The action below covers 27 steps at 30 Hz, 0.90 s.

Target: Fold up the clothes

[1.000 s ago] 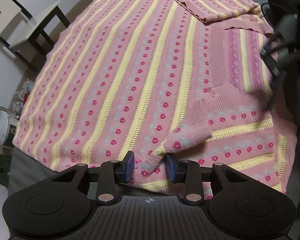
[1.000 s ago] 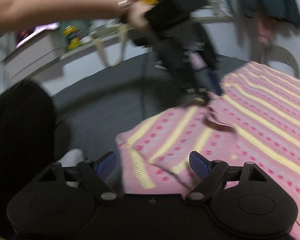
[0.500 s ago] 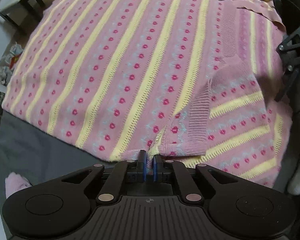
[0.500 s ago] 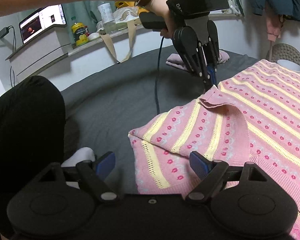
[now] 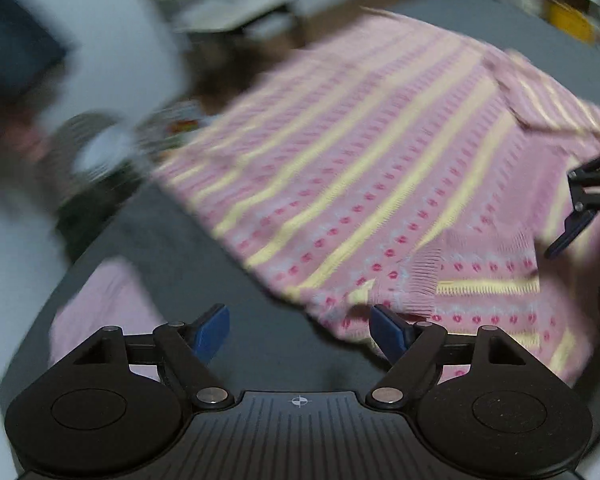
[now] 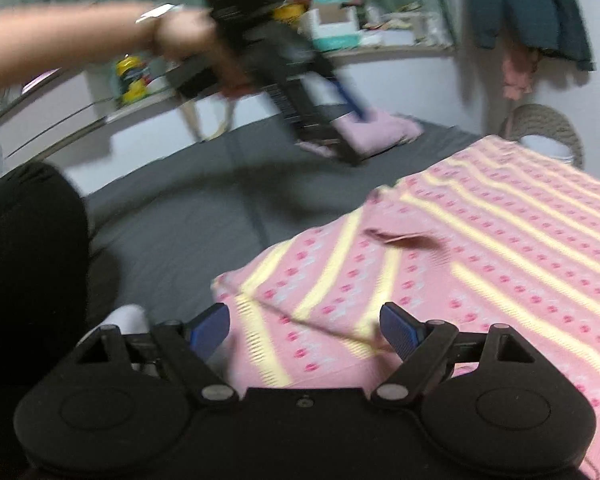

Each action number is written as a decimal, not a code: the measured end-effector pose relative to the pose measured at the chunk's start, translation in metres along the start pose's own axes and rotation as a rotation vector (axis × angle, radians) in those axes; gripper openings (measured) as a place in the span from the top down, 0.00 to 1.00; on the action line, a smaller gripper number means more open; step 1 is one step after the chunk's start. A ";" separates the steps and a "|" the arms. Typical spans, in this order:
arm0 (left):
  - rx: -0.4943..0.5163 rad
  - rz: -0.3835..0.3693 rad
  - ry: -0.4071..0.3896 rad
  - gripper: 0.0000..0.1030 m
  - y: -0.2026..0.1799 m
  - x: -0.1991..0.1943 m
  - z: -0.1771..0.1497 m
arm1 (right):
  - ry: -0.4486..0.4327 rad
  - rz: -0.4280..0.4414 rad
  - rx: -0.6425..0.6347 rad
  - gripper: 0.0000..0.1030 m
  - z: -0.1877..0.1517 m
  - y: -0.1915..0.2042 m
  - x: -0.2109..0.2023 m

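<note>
While both views blur with motion, these points read clearly:
Sweater: the pink striped sweater (image 5: pixel 380 168) lies spread on the dark grey bed (image 5: pixel 172 248), filling the centre and right of the frame.
Sleeve: its ribbed cuff (image 5: pixel 424 280) rests folded onto the body, lower right.
Left gripper (image 5: pixel 300 330): fingers spread wide, holding nothing, over bare bed just left of the hem.
Right gripper (image 6: pixel 306 330): fingers apart and empty above the sweater's near corner.
Folded pink cloth (image 6: pixel 376 132): upper centre.

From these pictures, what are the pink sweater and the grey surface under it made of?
Sweater: looks like soft knitted yarn, matte, with a ribbed cuff and openwork yellow stripes. Grey surface: seems a smooth matte woven sheet, with a visible seam; blur leaves the fibre unclear.
</note>
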<state>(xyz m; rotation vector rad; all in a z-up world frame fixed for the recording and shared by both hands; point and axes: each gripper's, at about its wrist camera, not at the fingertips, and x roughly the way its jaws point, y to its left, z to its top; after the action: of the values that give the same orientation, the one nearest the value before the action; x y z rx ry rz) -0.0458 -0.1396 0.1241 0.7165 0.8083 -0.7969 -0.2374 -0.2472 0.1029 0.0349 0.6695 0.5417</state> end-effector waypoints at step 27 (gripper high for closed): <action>0.462 0.042 0.075 0.56 -0.166 0.000 -0.066 | 0.041 -0.548 -0.999 0.58 0.001 0.028 0.123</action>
<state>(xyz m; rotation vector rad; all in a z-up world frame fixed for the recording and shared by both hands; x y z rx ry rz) -0.2059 -0.1712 0.0510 1.1763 0.6779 -0.9343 -0.1694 -0.1629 0.0374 -1.0692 0.3624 0.2942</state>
